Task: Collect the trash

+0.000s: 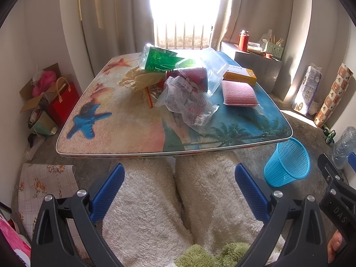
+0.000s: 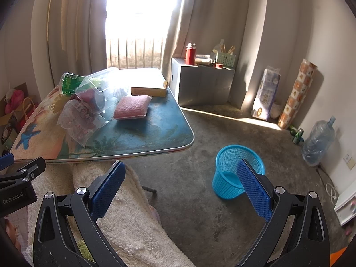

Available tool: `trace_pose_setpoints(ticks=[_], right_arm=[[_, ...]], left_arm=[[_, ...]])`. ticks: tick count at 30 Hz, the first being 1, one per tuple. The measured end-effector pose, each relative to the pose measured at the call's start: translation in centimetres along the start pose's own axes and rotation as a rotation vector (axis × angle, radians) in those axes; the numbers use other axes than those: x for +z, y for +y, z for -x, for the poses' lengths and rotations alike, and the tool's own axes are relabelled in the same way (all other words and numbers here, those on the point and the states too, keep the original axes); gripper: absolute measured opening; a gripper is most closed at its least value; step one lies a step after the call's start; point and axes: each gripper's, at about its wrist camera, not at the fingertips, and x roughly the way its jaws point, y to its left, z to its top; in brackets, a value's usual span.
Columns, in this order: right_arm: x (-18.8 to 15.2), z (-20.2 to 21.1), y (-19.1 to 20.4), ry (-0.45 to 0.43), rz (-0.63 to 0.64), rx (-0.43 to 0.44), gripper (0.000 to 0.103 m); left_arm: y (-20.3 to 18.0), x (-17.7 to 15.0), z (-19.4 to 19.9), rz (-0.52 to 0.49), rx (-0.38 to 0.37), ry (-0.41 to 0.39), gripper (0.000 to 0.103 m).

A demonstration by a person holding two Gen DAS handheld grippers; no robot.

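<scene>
- Your jaws on both sides stand spread wide with nothing between them: the left gripper [image 1: 179, 191] hangs over your lap, and the right gripper [image 2: 181, 189] hangs beside it, out over bare floor.
- Right under the left jaws lie your knees in fleecy cream trousers [image 1: 155, 200]; you are seated at the low table, so both tools start from lap height and must rise to reach the tabletop.
- Just ahead of the left jaws runs the near edge of the table [image 1: 133, 153], printed with a beach scene; past that edge the surface is bare for a stretch.
- Farther ahead, mid-table, sits the trash heap: a crumpled clear plastic bag [image 1: 189, 104] nearest you, a red cup [image 1: 191, 75] on its side behind it, a clear clamshell box [image 1: 213, 66] leaning over the cup, a green packet [image 1: 160, 60] and crumpled yellow paper [image 1: 133, 77] toward the left.
- Right of the heap lie a pink sponge [image 1: 240, 93] and, beyond it, a yellow box [image 1: 239, 76]; these look tidy, so I judge they may not be trash.
- The blue mesh bin [image 2: 233, 173] stands upright on the floor just ahead of the right jaws, partly behind the right finger; that placement suits the right tool for dropping, and the left for picking.
- The bin appears empty, so collecting has likely not begun.
</scene>
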Motion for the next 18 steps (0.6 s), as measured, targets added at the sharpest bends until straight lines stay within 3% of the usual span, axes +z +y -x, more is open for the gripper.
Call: trace_pose_setpoints(ticks=[18], right_arm=[[-0.29,-0.25,0.65,0.008,-0.001,0.002,0.096]], left_arm=[[0.12,-0.23,-0.1,-0.001,0.001,0.006,0.097]])
